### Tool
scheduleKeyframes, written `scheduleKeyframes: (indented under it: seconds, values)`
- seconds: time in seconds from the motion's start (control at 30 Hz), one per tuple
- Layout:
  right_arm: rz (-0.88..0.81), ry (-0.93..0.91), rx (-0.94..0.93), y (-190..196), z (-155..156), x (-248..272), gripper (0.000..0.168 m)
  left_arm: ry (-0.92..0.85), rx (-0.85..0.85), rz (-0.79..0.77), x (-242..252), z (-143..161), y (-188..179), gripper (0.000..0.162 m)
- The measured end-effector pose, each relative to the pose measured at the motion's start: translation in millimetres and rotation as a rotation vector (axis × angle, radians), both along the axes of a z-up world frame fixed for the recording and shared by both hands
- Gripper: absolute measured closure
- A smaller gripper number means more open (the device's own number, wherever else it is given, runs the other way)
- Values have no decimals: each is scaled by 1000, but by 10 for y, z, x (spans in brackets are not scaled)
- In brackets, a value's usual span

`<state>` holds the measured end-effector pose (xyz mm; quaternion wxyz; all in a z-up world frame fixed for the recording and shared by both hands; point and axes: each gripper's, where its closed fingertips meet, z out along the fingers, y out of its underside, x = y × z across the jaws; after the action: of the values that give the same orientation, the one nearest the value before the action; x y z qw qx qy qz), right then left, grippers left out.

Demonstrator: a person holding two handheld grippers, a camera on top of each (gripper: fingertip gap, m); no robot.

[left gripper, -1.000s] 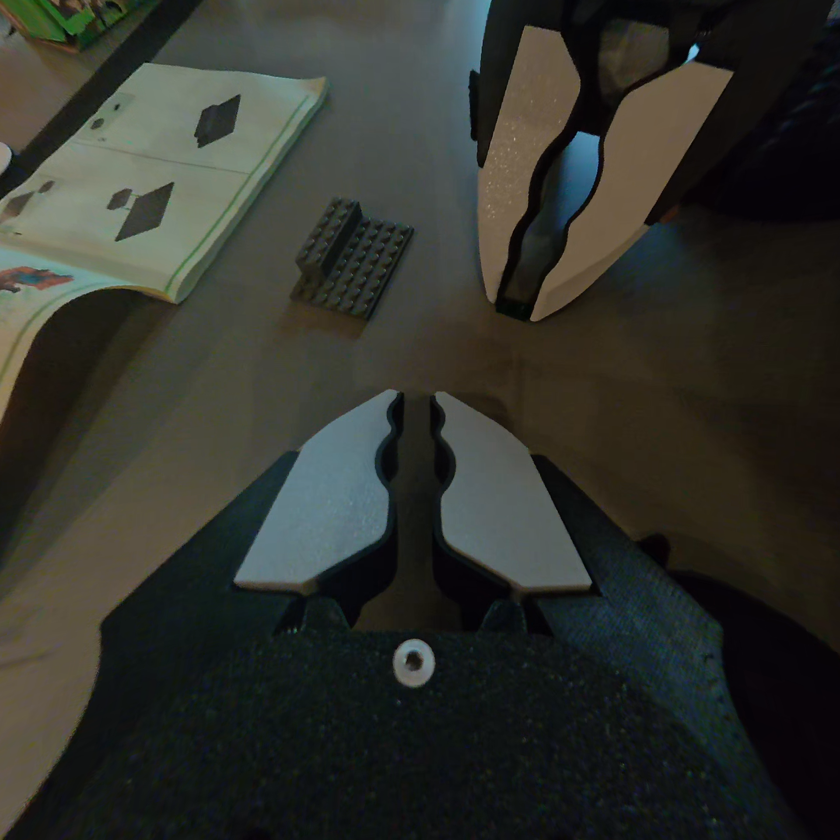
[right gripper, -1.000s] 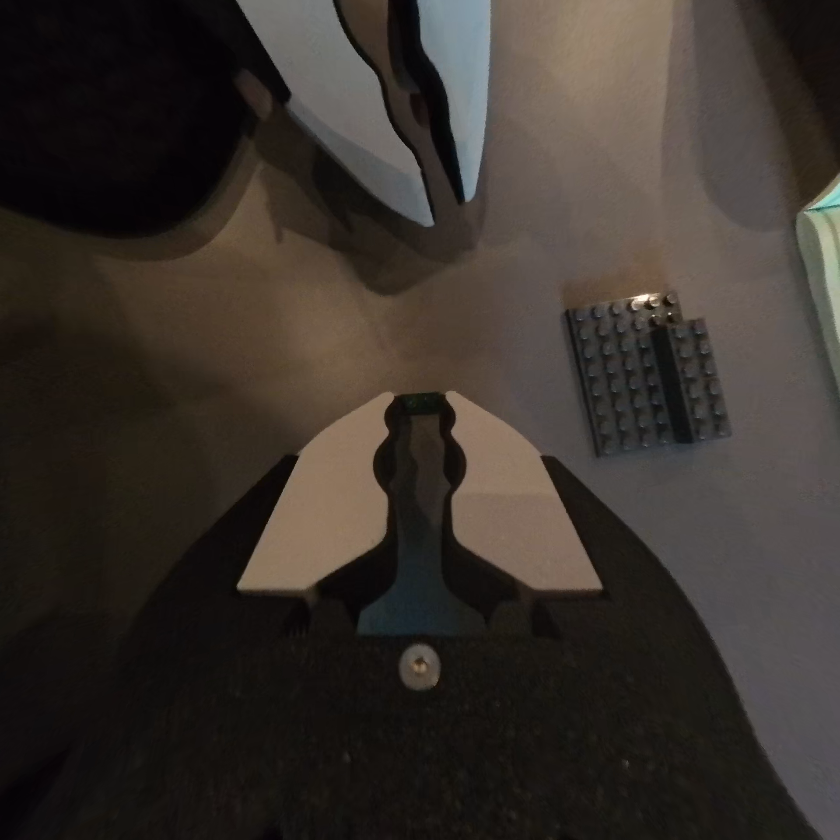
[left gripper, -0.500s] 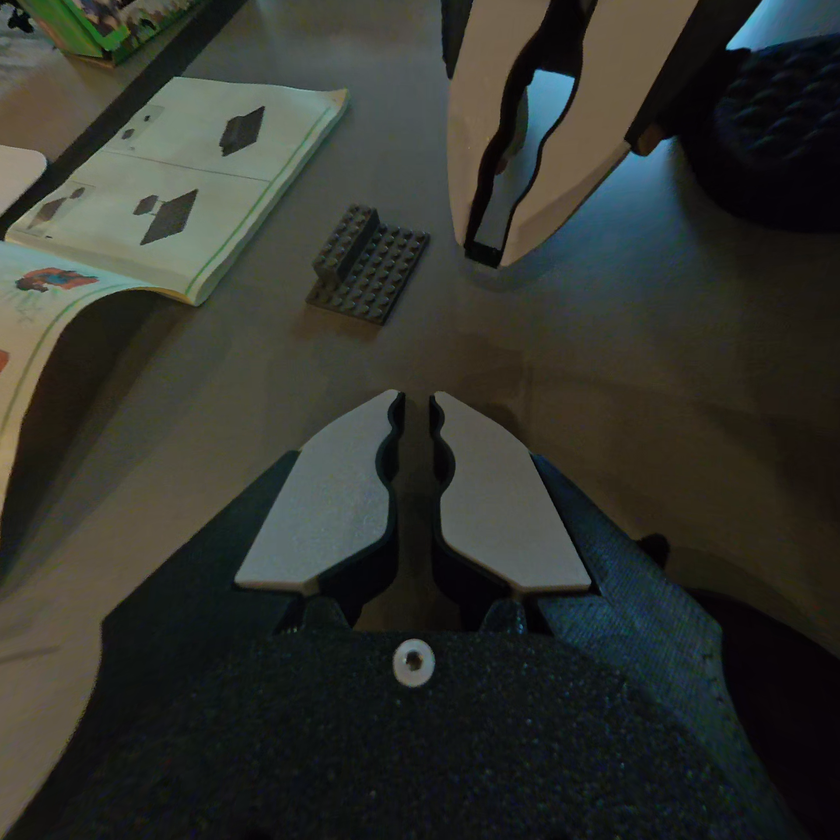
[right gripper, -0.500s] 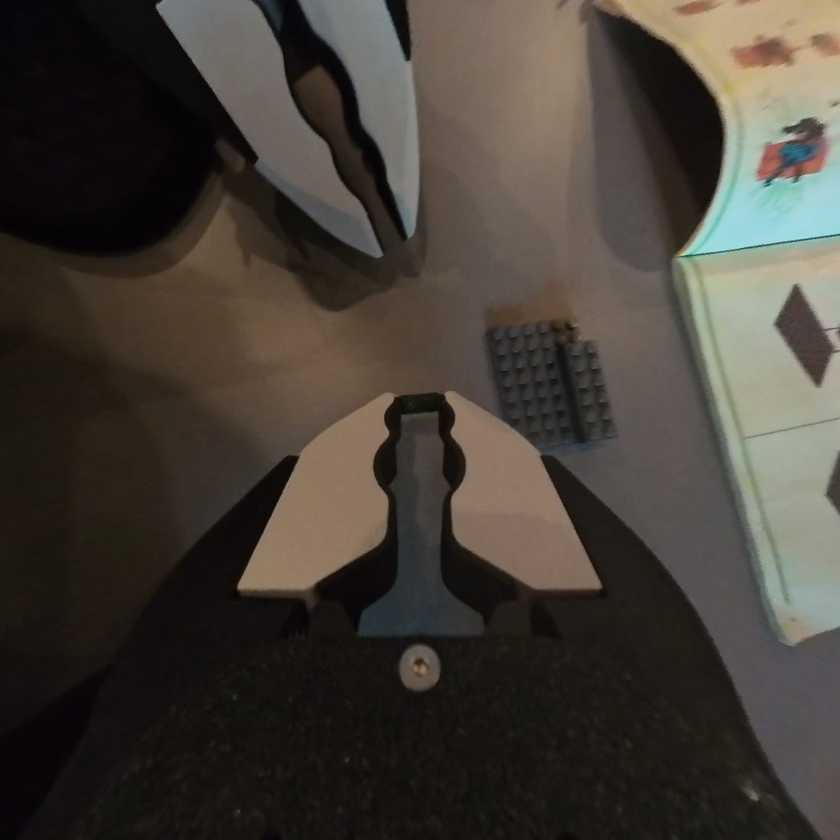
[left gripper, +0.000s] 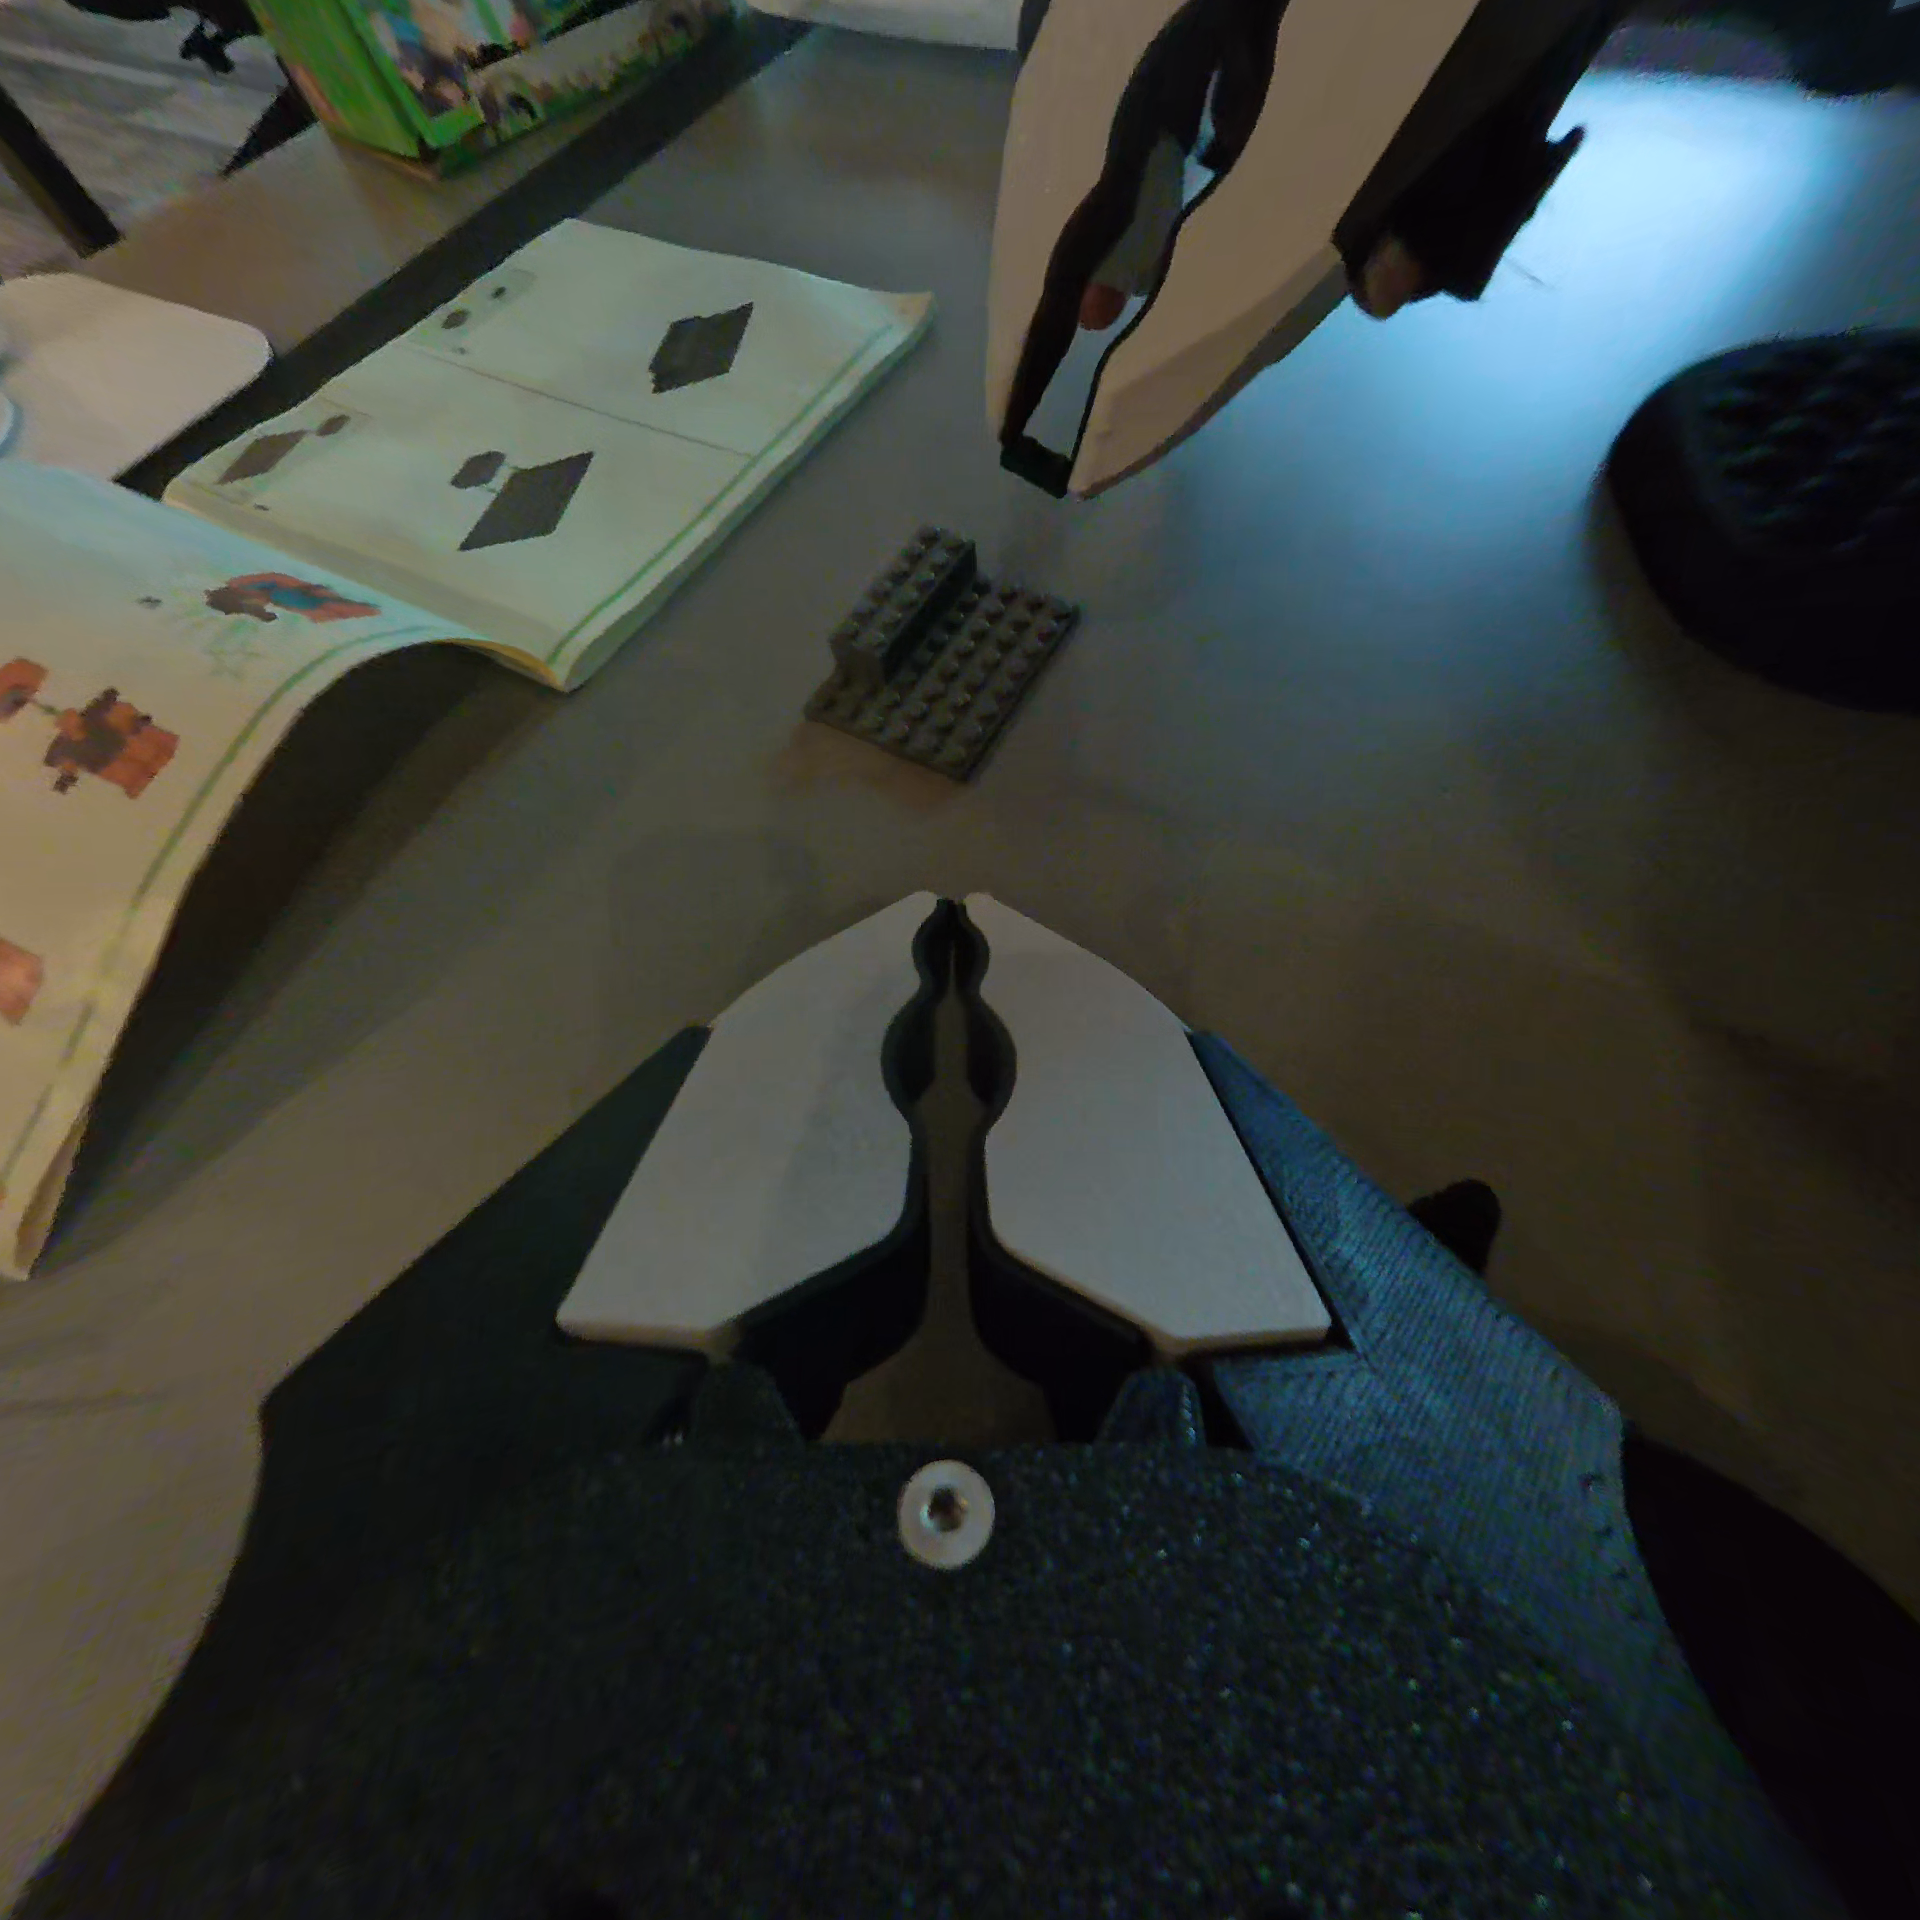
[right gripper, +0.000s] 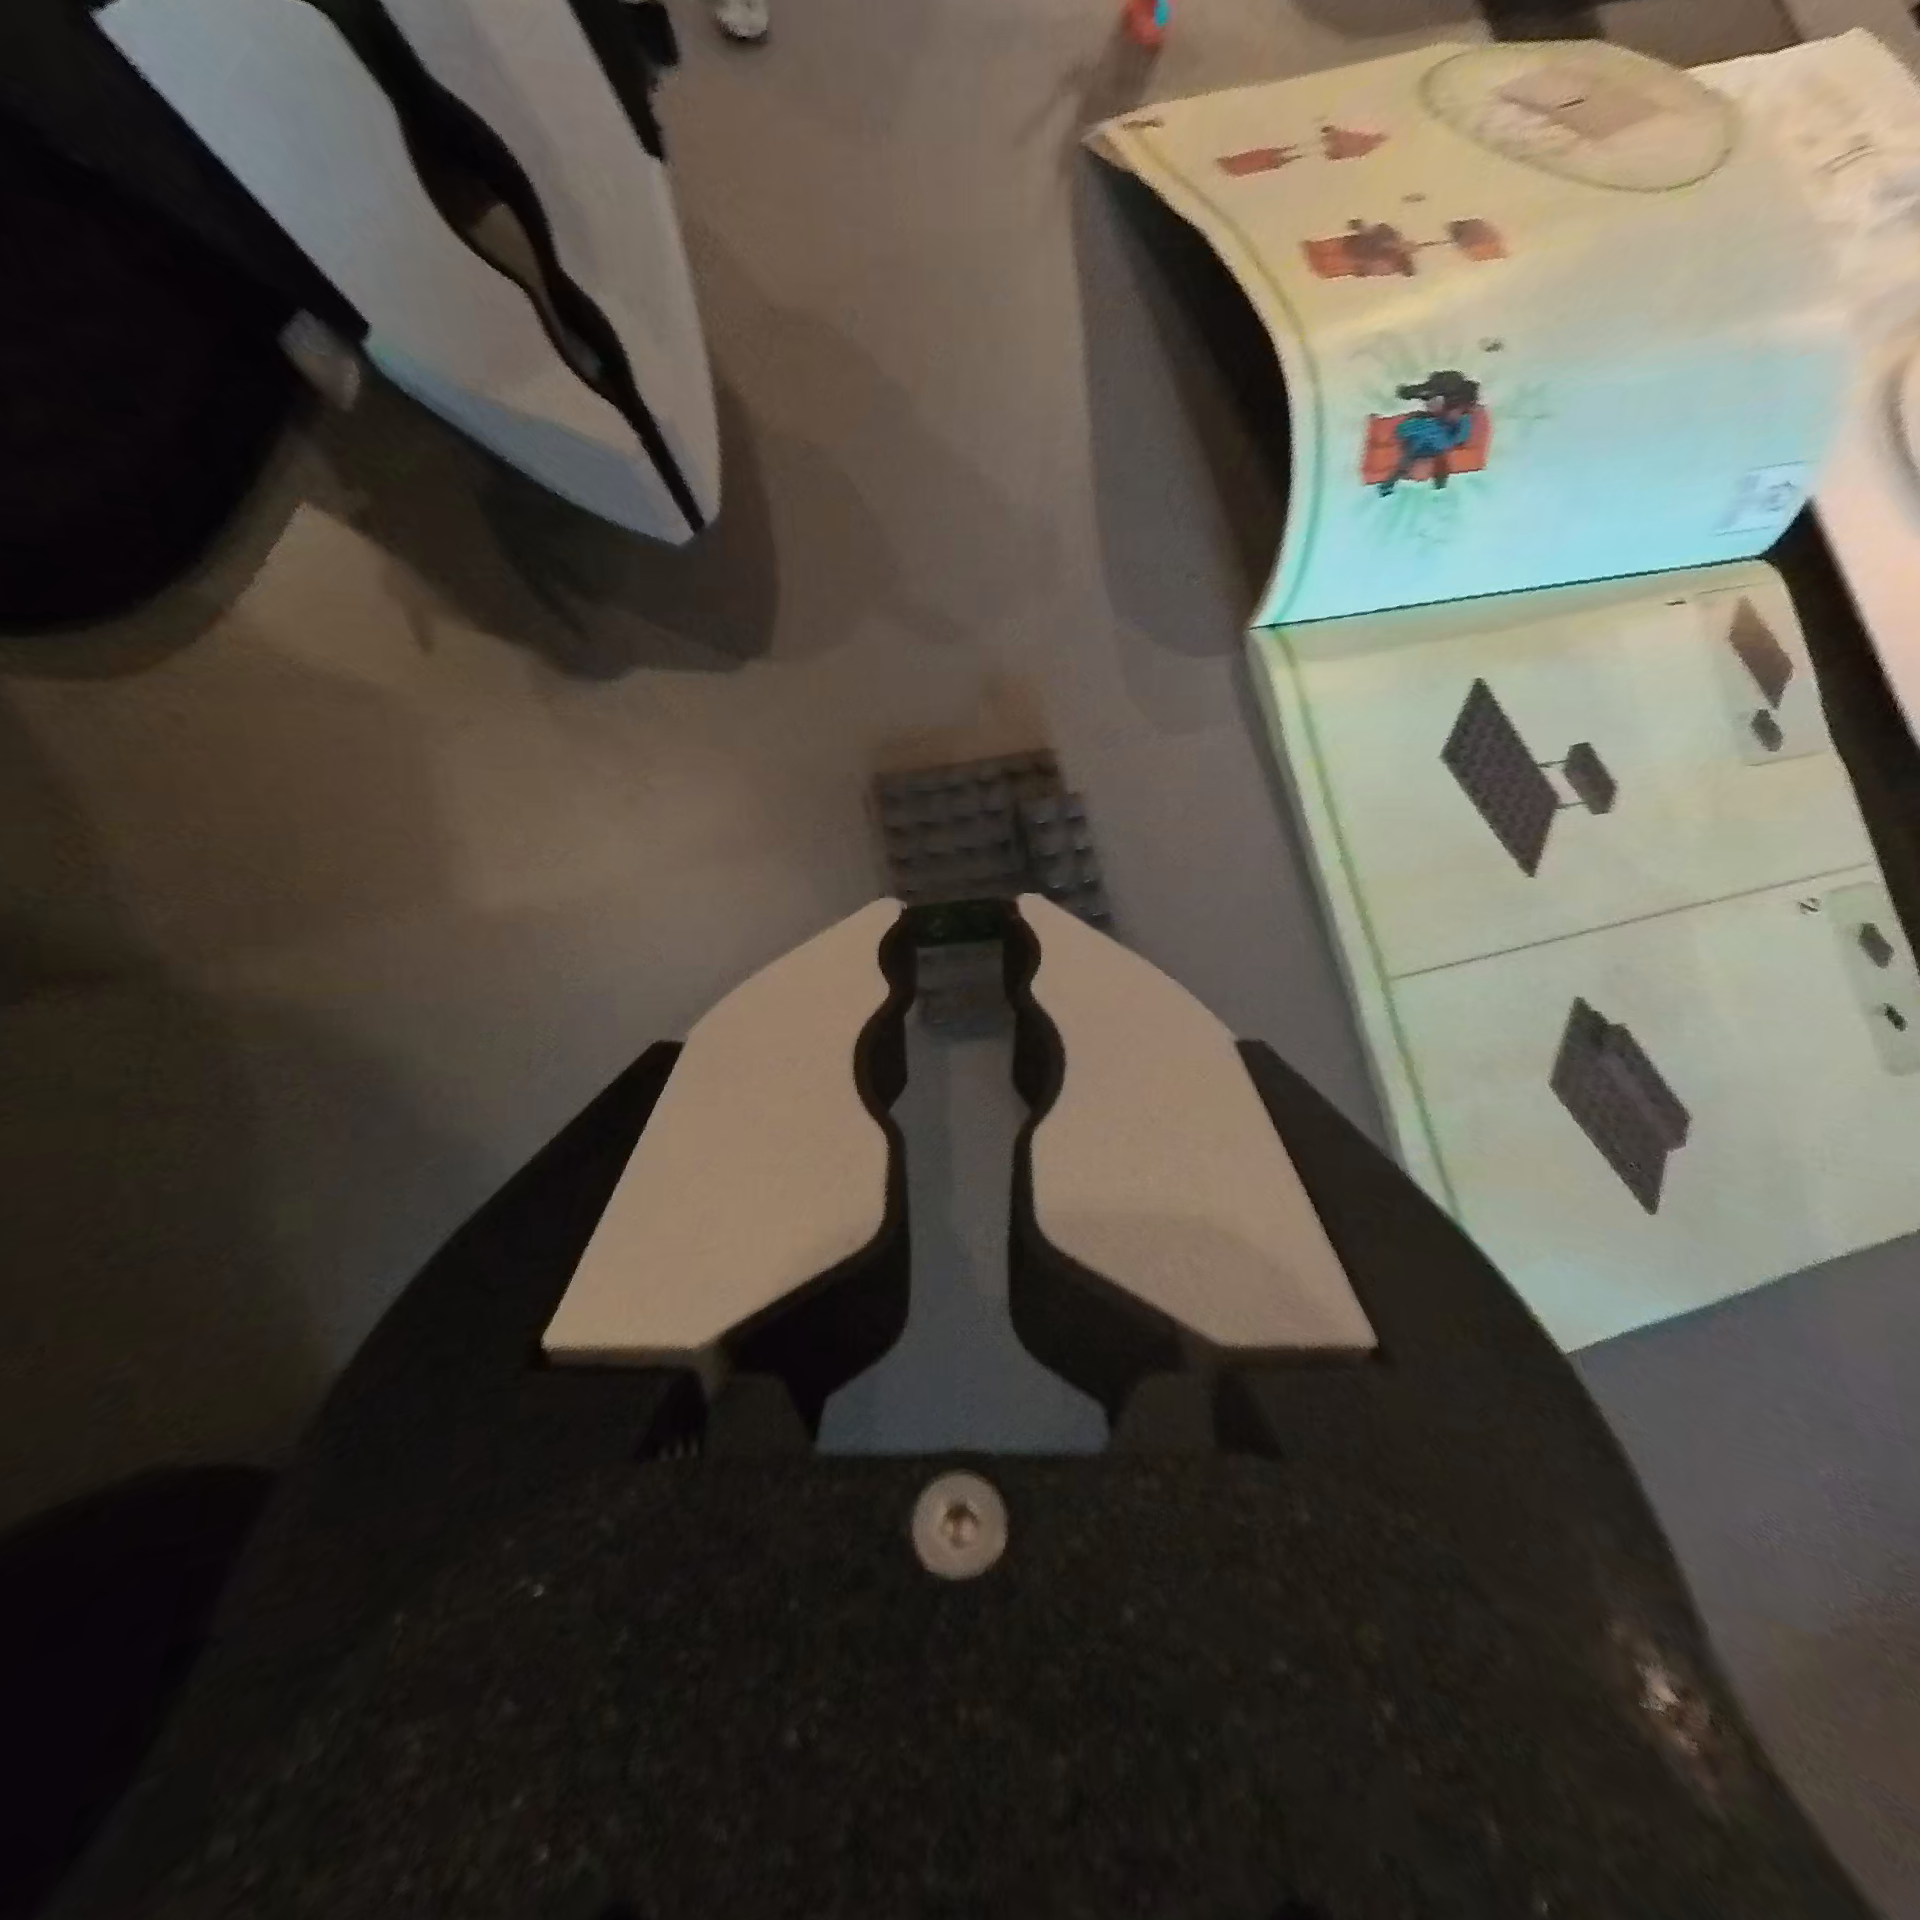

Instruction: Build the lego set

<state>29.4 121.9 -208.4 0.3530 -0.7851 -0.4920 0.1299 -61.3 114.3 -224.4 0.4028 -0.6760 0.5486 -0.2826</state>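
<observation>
A dark grey studded plate (left gripper: 940, 675) with a taller grey brick along one side lies on the brown table (left gripper: 1351, 831). It also shows in the right wrist view (right gripper: 966, 831), just beyond my right gripper's tips. My right gripper (right gripper: 958, 920) is shut on a small dark green brick (right gripper: 958, 923) at its tips and hangs above the plate; in the left wrist view it (left gripper: 1044, 473) is up beyond the plate. My left gripper (left gripper: 951, 904) is shut and empty, nearer than the plate; it shows in the right wrist view (right gripper: 696, 520) at upper left.
An open instruction booklet (left gripper: 520, 436) lies left of the plate, its near page curling up; it fills the right side of the right wrist view (right gripper: 1610, 883). A green set box (left gripper: 468, 73) stands at the far edge. A dark textured round object (left gripper: 1787, 509) sits at right. Left tips to right tips: about 10 centimeters.
My right gripper has lifted and moved with the green brick toward and over the grey plate. My left gripper has closed fully and pulled back a little.
</observation>
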Motion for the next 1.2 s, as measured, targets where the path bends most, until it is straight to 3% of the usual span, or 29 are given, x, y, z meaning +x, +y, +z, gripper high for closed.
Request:
scheduleKeyframes:
  seconds: [0.37,0.83,1.2]
  values:
    - [15,25,5,216,-4,1,153,-70,-77,148,-22,214,236,162]
    - [57,-1,-12,394,-10,77,153,-72,-48,165,-31,51,267,162]
    - [126,18,-62,440,-170,-161,153,-49,-33,191,-52,15,306,162]
